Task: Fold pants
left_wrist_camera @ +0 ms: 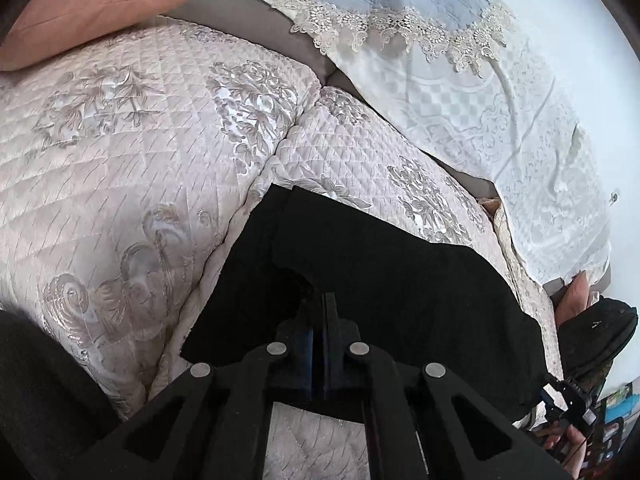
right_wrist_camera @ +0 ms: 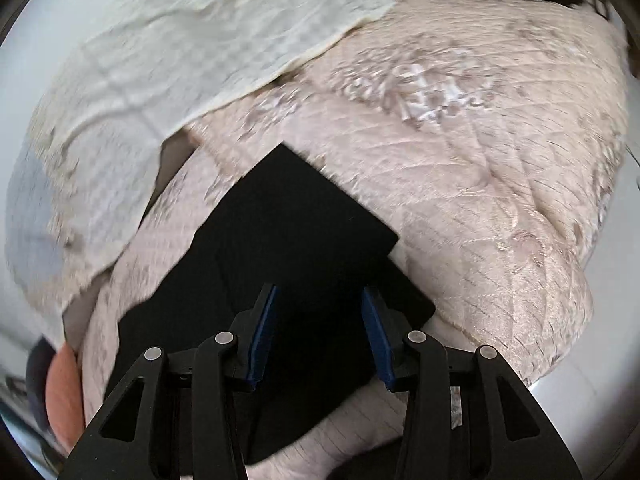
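Note:
The black pants lie on a quilted beige sofa cover. My left gripper is shut, with a raised edge of the pants pinched between its jaws. In the right wrist view the pants lie flat in folded layers with a square corner pointing away. My right gripper is open and empty, its blue pads hovering just above the black fabric.
A pink cushion sits at the far left of the sofa. A pale lace-edged throw drapes over the backrest and also shows in the right wrist view. A black bag lies at the right end.

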Demonstrator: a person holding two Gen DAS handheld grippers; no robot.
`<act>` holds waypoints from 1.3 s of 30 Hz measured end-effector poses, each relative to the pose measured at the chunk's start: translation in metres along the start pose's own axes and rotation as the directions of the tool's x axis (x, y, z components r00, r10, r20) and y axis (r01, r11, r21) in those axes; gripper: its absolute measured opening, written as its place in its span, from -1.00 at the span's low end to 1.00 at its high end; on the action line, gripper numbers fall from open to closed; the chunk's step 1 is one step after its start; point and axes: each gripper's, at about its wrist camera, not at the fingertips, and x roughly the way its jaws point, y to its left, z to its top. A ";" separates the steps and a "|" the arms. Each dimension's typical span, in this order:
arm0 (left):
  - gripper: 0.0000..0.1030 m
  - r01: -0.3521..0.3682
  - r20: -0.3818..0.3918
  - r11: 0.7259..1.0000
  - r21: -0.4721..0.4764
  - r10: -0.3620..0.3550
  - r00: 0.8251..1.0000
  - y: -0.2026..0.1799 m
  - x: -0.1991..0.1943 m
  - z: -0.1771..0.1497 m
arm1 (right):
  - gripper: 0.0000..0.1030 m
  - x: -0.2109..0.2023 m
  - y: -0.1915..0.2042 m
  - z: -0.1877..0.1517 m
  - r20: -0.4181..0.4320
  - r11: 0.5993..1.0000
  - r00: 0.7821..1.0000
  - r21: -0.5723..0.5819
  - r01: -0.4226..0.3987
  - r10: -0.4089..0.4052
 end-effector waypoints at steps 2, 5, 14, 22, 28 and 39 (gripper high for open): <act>-0.92 -0.002 0.000 1.000 0.012 0.002 1.000 -0.002 0.001 -0.001 | -0.15 0.001 -0.003 0.002 0.004 1.000 1.000 0.019 0.008 -0.008; -0.92 -0.004 -0.008 1.000 0.017 0.004 1.000 -0.002 0.004 -0.002 | -0.15 0.002 0.000 0.005 0.020 1.000 1.000 0.014 0.015 -0.015; -0.93 0.004 0.029 1.000 0.031 -0.005 1.000 -0.004 -0.011 0.006 | -0.87 -0.019 0.003 0.014 0.083 0.998 0.995 0.007 -0.060 0.060; -0.93 -0.032 0.043 0.999 0.033 0.030 0.999 0.006 -0.027 0.012 | -0.88 -0.047 0.005 0.004 0.082 0.997 0.994 0.005 -0.071 0.071; -0.92 -0.073 -0.038 0.997 -0.012 0.072 0.997 0.028 -0.005 -0.010 | -0.88 -0.031 -0.019 -0.011 -0.003 0.999 1.000 0.050 -0.020 0.020; -0.91 -0.103 -0.039 0.993 0.052 0.105 0.994 0.022 0.002 -0.012 | -0.56 -0.028 -0.008 -0.013 -0.016 0.989 0.993 -0.100 0.111 -0.113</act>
